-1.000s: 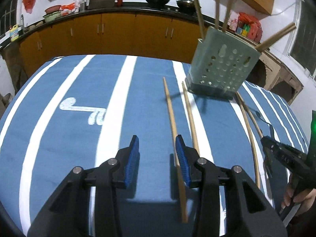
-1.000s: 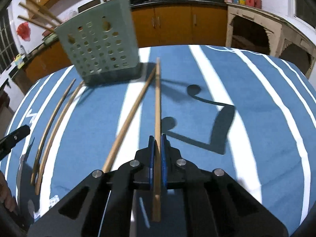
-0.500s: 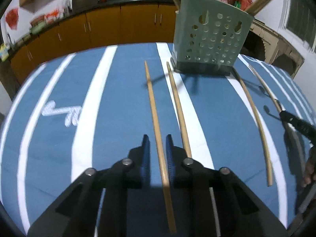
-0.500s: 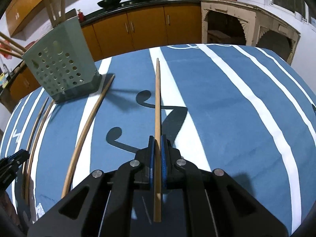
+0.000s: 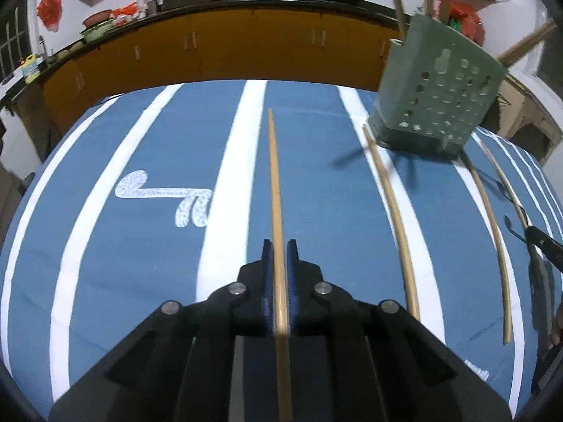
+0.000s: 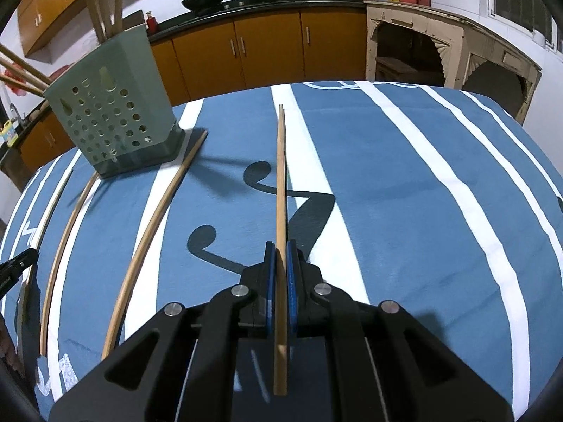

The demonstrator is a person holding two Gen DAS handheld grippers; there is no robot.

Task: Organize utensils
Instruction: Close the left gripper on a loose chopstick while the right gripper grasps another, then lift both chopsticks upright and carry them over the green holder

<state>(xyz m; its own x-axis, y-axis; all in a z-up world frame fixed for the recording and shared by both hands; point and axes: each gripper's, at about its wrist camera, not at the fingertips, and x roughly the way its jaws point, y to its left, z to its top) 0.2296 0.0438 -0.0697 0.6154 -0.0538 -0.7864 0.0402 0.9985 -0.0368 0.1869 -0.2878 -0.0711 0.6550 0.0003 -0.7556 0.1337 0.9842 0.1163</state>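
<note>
Left gripper (image 5: pixel 279 246) clamps a chopstick (image 5: pixel 275 190). Right gripper (image 6: pixel 279 248) clamps another stick (image 6: pixel 280 176), right of the holder (image 6: pixel 112 116).

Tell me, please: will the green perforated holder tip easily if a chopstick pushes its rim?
Probably somewhat. The green holder is tall over a small base and looks like light, thin plastic. Long chopsticks leaning out of its top likely raise its balance point. The cloth-covered table may grip its base, favouring tipping over sliding.

Both wrist cams sit low over the surface (image 5: pixel 140 263), facing 12 o'clock twd cabinets; both share the holder (image 5: pixel 436 105) (image 6: pixel 112 112).
</note>
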